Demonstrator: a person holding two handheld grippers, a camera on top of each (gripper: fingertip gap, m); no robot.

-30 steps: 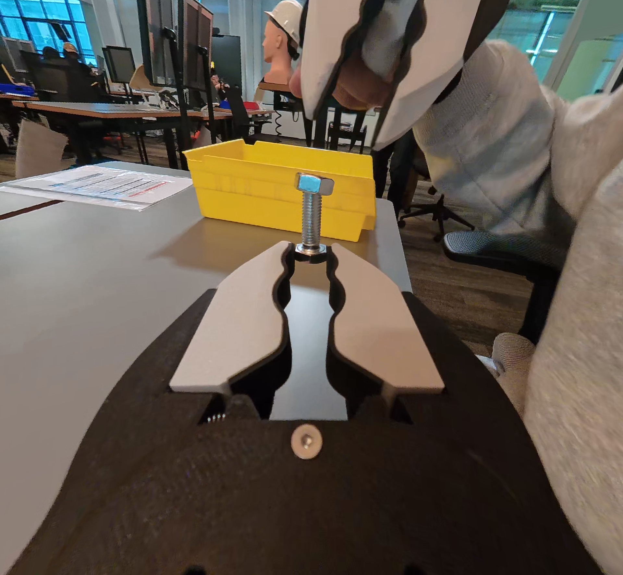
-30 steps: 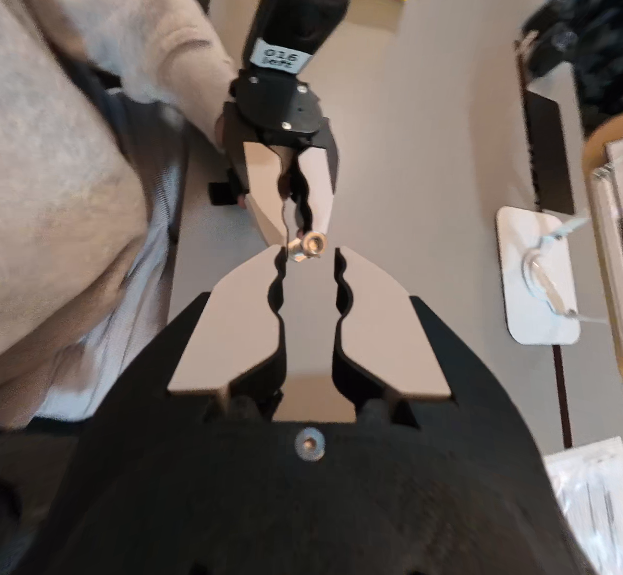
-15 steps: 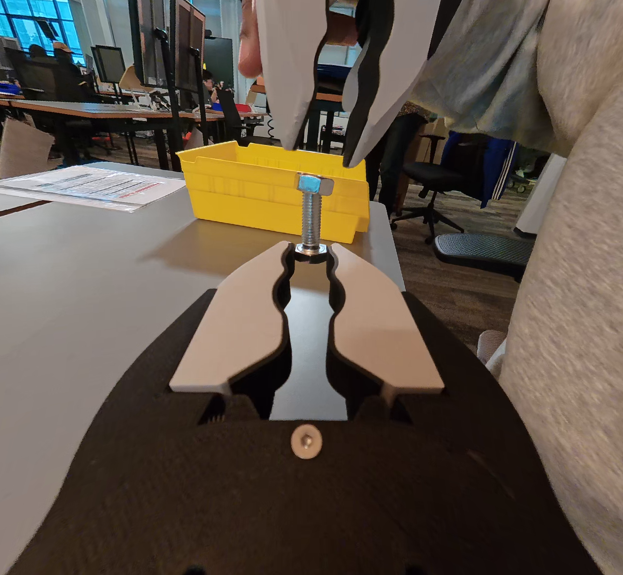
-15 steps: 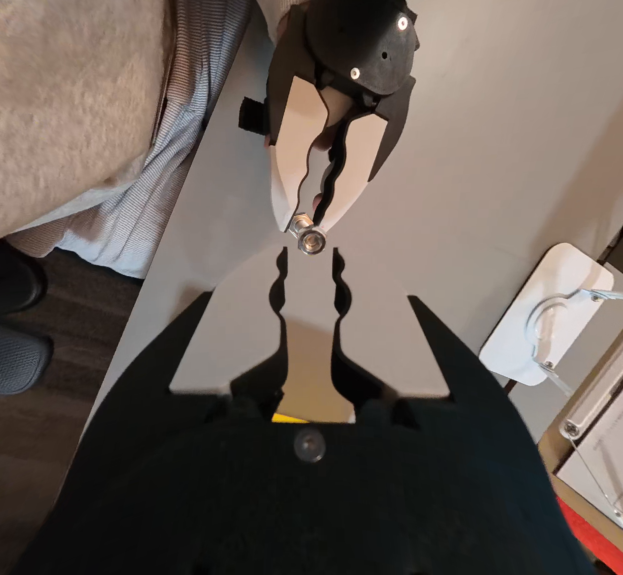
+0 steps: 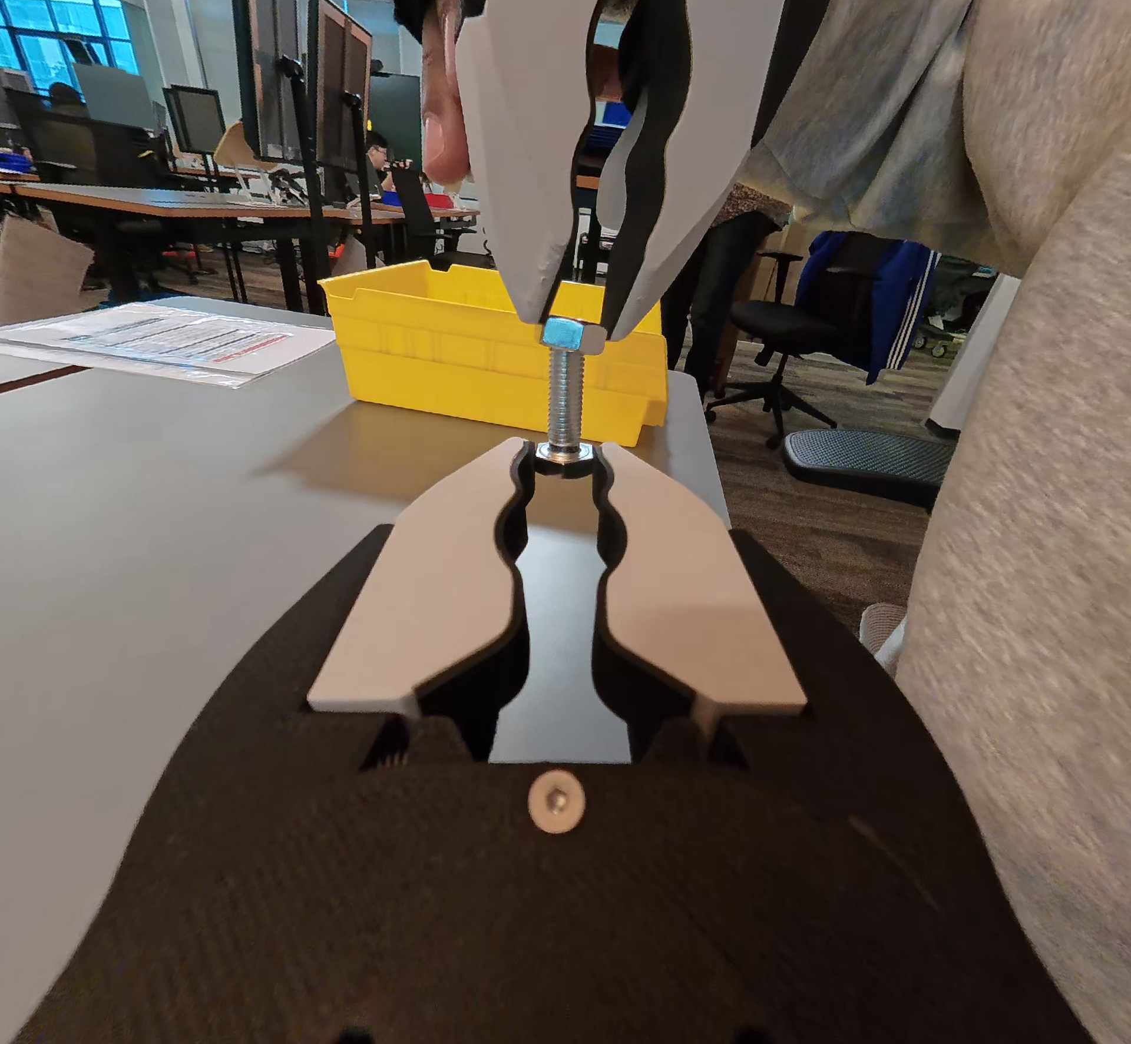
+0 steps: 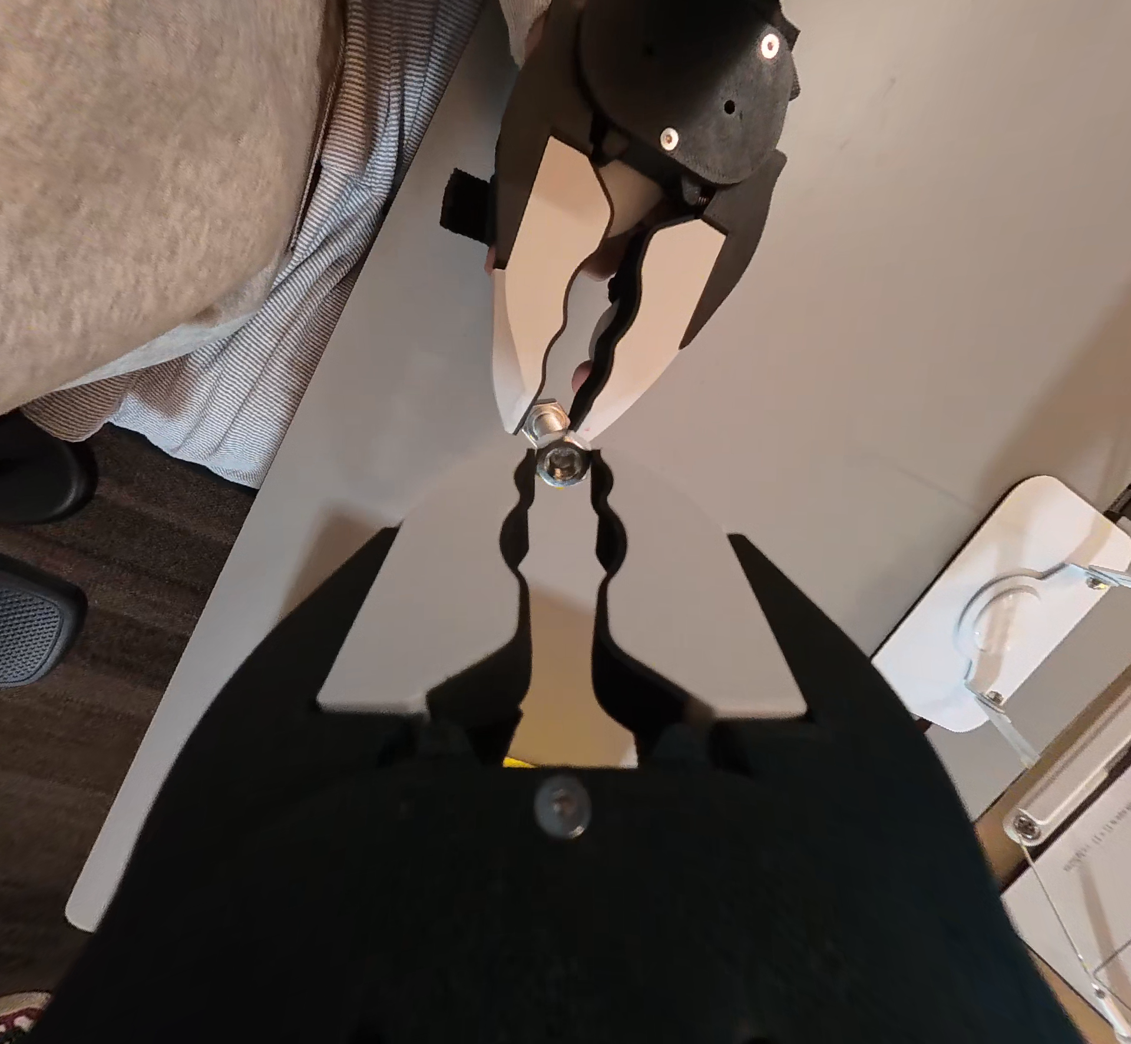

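Two hand-held grippers meet on a single bolt standing upright above a grey table. The left gripper, seen from its own camera low over the tabletop, has its pale fingers drawn narrow around a hex nut threaded on the lower end of the bolt, the tips pressed against the nut's sides. From above, the right gripper points straight down, its two tips touching either side of the bolt's hex head with only a narrow gap between them.

The right wrist camera looks down the bolt's axis: the hex head sits between that gripper's fingertips, with the nut just beyond it, caught between the tips of the left gripper, which reaches in from the far side. A person's fingers show behind the left gripper's fingers, and a beige sleeve over striped fabric fills the left of that view.

Behind the bolt, near the table's far right corner, stands a yellow plastic bin. A laminated printed sheet lies on the far left of the table. A white plate with a clear fitting lies to the right of the grippers in the overhead view. Beyond the table are desks with monitors and a black office chair.
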